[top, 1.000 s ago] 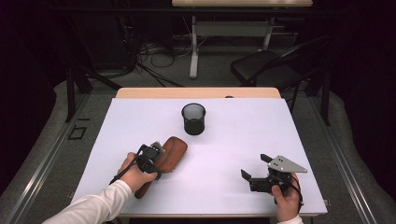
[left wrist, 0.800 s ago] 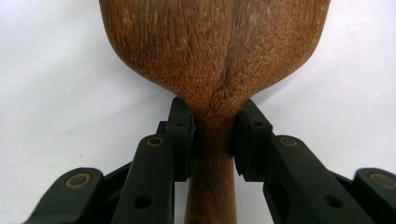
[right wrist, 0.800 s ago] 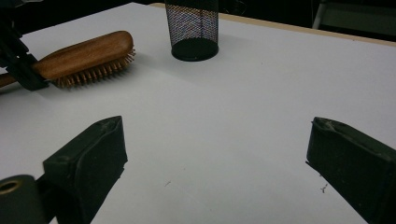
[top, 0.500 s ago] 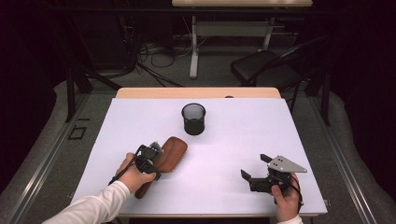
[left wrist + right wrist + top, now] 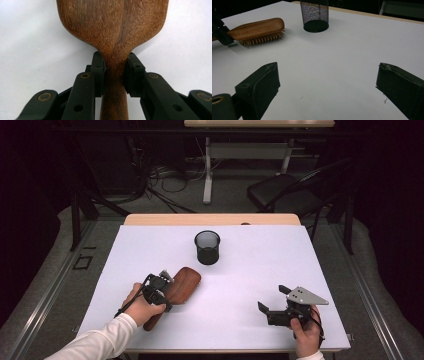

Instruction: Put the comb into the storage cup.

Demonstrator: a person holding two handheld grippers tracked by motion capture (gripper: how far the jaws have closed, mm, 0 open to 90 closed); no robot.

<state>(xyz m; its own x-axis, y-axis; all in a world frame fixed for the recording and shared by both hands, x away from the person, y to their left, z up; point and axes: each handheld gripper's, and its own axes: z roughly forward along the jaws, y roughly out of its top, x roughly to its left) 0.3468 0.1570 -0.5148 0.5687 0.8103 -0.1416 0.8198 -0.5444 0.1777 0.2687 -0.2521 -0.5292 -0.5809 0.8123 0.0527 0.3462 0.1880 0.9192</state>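
A wooden hairbrush (image 5: 112, 32) is clamped at its neck by the left gripper (image 5: 114, 72), jaws newly tightened since a second ago, low on the white table (image 5: 250, 320), ready for lifting. The right gripper (image 5: 274, 304) is held wide open, empty, well apart; a mesh cup (image 5: 207, 247) is left standing beyond.

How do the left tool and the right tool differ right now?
The left tool is shut on the neck of the wooden hairbrush; the right tool is open with nothing between its jaws. The left sits near the table's left front, the right near the right front. Both are hand-held.
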